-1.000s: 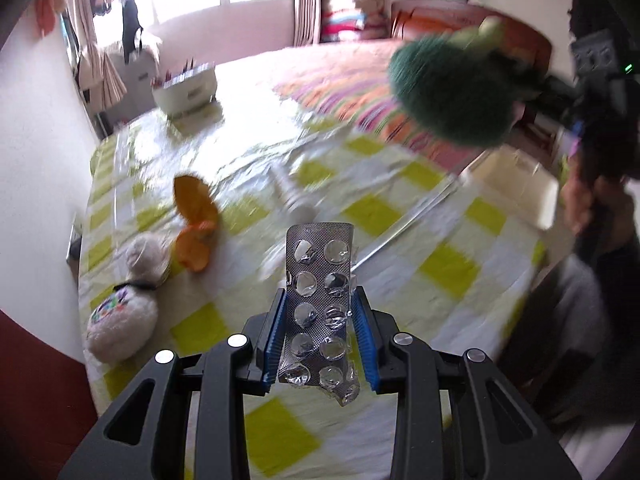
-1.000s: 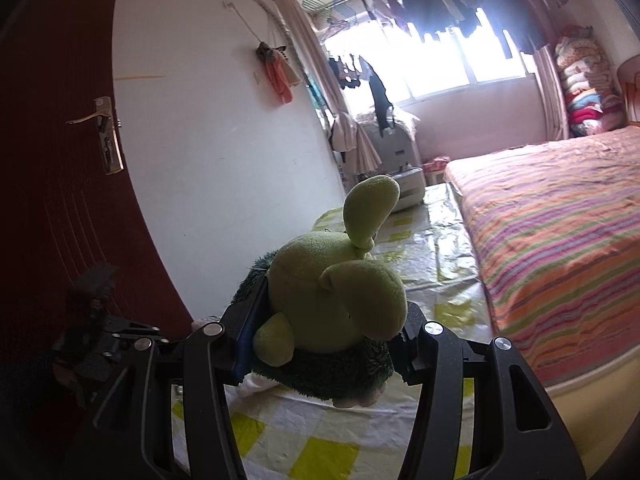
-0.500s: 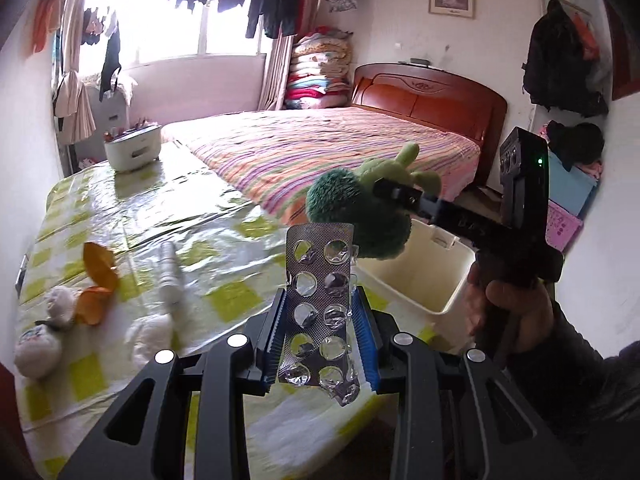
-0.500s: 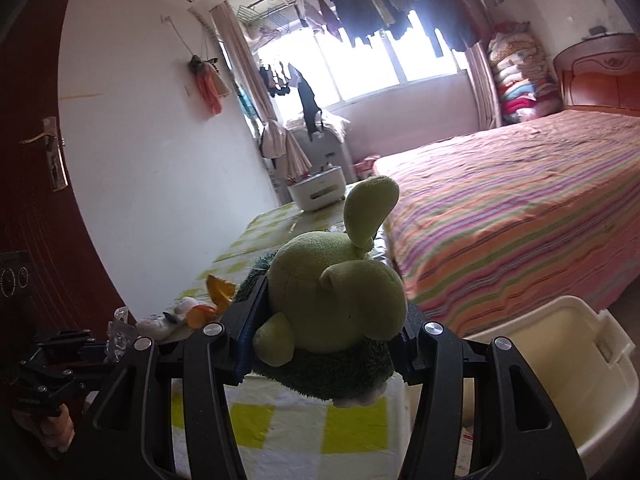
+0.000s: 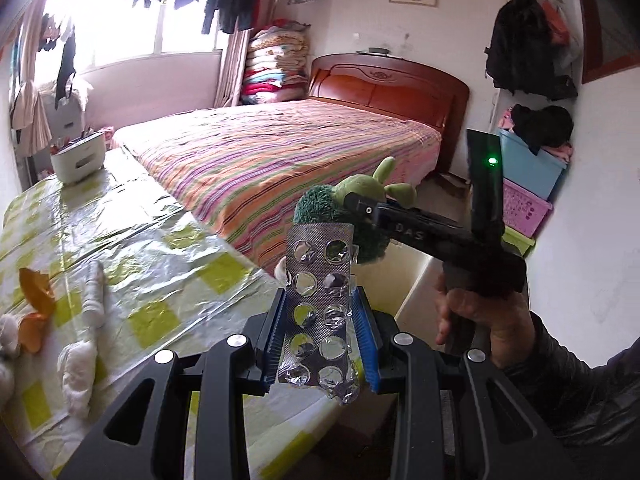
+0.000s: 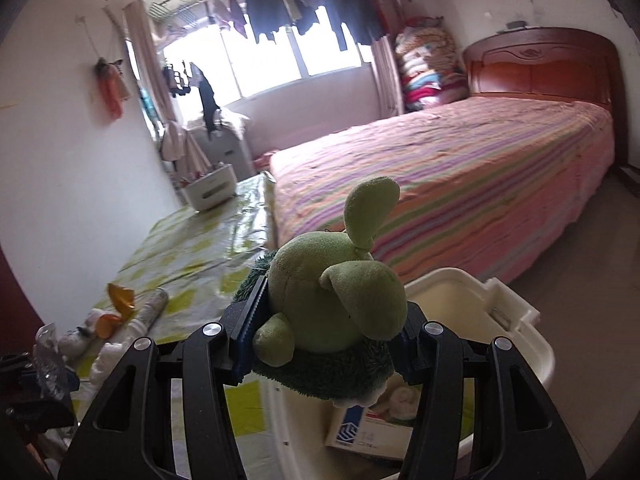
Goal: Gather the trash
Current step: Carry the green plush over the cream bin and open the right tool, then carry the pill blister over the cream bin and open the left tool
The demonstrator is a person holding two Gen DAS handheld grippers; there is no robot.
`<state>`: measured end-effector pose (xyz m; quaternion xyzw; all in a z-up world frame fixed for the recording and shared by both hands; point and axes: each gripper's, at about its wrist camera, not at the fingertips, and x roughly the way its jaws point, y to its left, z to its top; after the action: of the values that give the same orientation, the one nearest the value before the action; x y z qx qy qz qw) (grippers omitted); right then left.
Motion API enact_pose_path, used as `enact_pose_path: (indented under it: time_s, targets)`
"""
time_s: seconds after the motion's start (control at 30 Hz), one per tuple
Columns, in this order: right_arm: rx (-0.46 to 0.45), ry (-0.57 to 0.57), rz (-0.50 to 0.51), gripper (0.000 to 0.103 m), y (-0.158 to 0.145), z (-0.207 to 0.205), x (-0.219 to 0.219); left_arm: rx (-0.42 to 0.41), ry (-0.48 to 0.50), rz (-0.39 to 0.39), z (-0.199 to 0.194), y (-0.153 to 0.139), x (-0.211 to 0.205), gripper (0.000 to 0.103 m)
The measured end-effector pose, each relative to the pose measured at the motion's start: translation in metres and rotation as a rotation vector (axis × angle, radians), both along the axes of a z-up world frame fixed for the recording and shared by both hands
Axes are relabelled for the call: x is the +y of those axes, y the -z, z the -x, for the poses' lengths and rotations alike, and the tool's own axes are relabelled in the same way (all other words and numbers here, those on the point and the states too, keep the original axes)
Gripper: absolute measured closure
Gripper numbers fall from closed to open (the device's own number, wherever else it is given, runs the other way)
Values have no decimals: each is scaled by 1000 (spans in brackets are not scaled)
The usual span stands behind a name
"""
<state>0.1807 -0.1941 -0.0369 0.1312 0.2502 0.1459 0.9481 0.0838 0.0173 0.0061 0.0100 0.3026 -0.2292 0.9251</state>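
Above the table [image 5: 168,240], blister pack [image 5: 320,304] stands upright.

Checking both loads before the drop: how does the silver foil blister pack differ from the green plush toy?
The silver foil blister pack is flat, stiff and shiny; the green plush toy is round, soft and fuzzy. The pack stands upright between narrow jaws; the toy fills wider ones. Both are gripped.

Shiny foil blister pack [image 5: 320,304], fuzzy plush toy [image 6: 332,304], glossy plastic tablecloth [image 5: 132,232]
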Motion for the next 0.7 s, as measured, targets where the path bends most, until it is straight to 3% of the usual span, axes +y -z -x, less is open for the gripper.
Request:
enact_pose_path:
  time_s: [0.43, 0.7]
  targets:
    - [52, 108, 9, 46, 3, 0, -6, 30, 48, -3, -14, 5, -24, 71]
    - [17, 152, -2, 29, -4, 5, -11, 50, 65, -22, -20, 8, -32, 71]
